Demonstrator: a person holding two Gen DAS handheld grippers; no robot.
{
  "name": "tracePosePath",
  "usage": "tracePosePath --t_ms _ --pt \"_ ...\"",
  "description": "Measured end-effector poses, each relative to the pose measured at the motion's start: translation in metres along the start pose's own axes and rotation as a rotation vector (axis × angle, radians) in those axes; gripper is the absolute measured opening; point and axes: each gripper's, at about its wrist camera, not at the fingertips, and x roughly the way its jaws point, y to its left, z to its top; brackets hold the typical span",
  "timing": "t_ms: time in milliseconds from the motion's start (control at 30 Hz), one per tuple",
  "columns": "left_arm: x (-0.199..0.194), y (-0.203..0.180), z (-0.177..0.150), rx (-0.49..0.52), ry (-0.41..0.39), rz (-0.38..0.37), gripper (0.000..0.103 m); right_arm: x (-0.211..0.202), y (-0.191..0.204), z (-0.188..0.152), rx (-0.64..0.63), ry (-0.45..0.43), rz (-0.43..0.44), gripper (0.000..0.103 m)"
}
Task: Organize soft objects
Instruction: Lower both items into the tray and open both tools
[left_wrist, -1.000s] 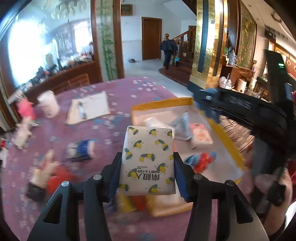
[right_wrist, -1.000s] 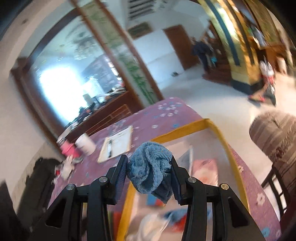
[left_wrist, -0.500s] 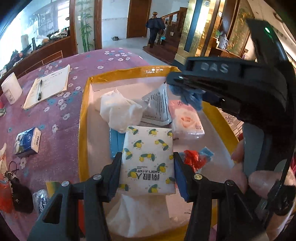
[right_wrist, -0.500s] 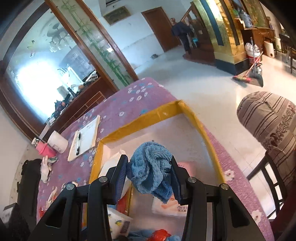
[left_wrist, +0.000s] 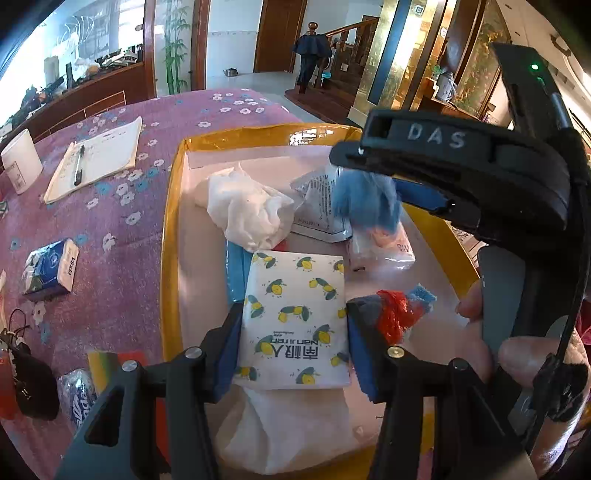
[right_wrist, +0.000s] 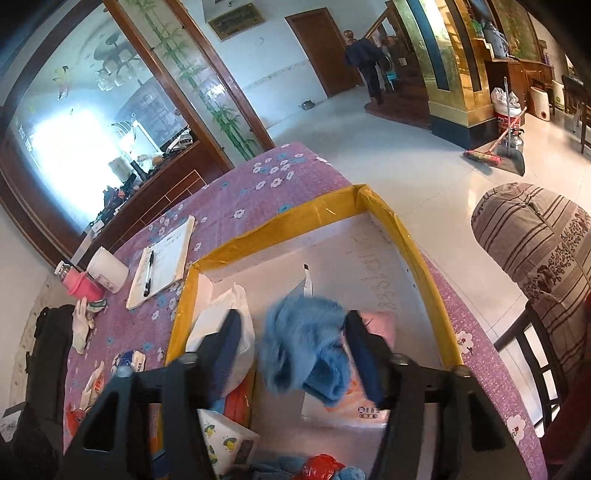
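A tissue pack with a lemon print (left_wrist: 295, 317) sits between the fingers of my left gripper (left_wrist: 293, 310), which is shut on it just above the yellow-rimmed box (left_wrist: 170, 221). My right gripper (right_wrist: 293, 319) hangs over the same box (right_wrist: 280, 225) and its jaws are opening. Between them is a blue knitted cloth (right_wrist: 306, 347), blurred, clear of the left pad and brushing the right finger. From the left wrist view that cloth (left_wrist: 365, 199) hangs under the right gripper. In the box lie a white crumpled cloth (left_wrist: 247, 210), a silver packet (left_wrist: 317, 210) and a pink tissue pack (left_wrist: 384, 247).
On the purple floral tablecloth left of the box are a notepad with a pen (left_wrist: 96, 158), a white cup (left_wrist: 20, 158) and a blue tissue pack (left_wrist: 51, 267). A striped chair (right_wrist: 535, 266) stands off the table's right edge. A person walks far off by the stairs.
Both grippers came down over the box. The right jaws spread and the blue cloth slipped loose between them. The left gripper kept its hold on the lemon pack.
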Motion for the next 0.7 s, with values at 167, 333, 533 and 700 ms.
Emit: tracePosePath --t_ms 167,333,533,700 --pt "-0.006 -0.002 -0.002 0.011 -0.024 0.001 0.053 -0.008 0.000 0.000 0.001 -0.024 0.016 0.072" --pt "-0.020 -0.004 0.000 0.006 -0.075 -0.015 0.074 -0.021 -0.003 -0.001 0.022 -0.056 0.050 0.072" --pt "-0.040 0.000 0.003 -0.024 -0.148 0.007 0.074 -0.031 -0.006 -0.001 0.033 -0.082 0.063 0.072" --pt "-0.056 0.003 0.007 -0.046 -0.177 0.006 0.074 -0.034 -0.005 -0.002 0.027 -0.097 0.053 0.072"
